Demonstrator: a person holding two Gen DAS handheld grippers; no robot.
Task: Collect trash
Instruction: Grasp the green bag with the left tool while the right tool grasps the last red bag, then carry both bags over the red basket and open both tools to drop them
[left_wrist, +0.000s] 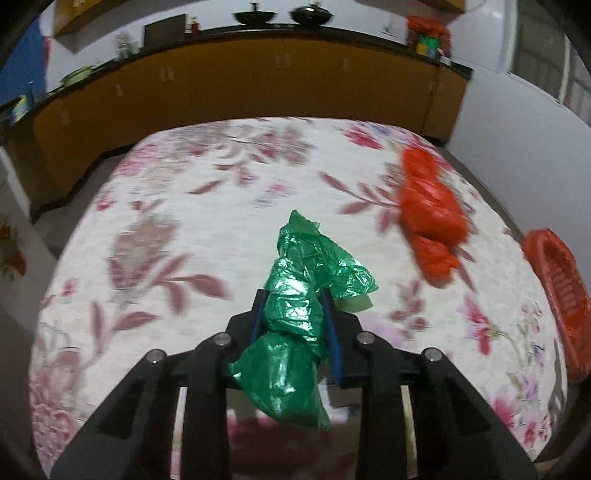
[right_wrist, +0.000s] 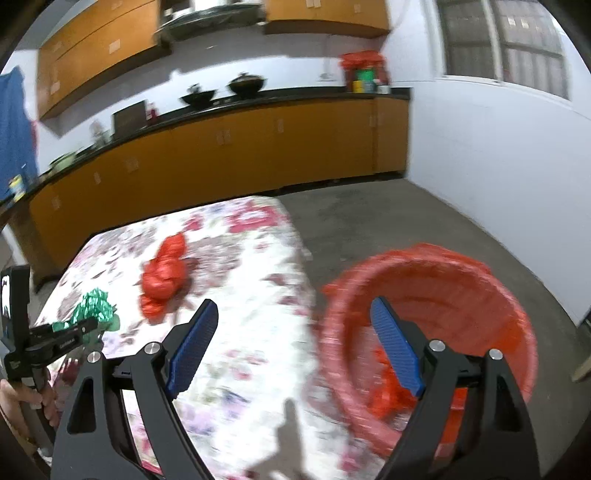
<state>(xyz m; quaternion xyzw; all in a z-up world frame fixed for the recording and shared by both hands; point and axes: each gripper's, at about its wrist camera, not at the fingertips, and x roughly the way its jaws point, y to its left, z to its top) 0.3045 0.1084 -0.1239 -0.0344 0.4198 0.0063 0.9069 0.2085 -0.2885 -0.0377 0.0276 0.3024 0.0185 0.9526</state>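
Note:
My left gripper is shut on a crumpled green plastic bag and holds it above the floral table. A crumpled red plastic bag lies on the table to the front right of it. The red trash basket stands past the table's right edge. My right gripper is open and empty, hovering between the table edge and the basket, which has red trash inside. In the right wrist view, the left gripper holds the green bag, and the red bag lies beyond.
A long counter with orange cabinets runs along the back wall, with woks and jars on top. Grey floor lies right of the table. A white wall with a window stands to the right.

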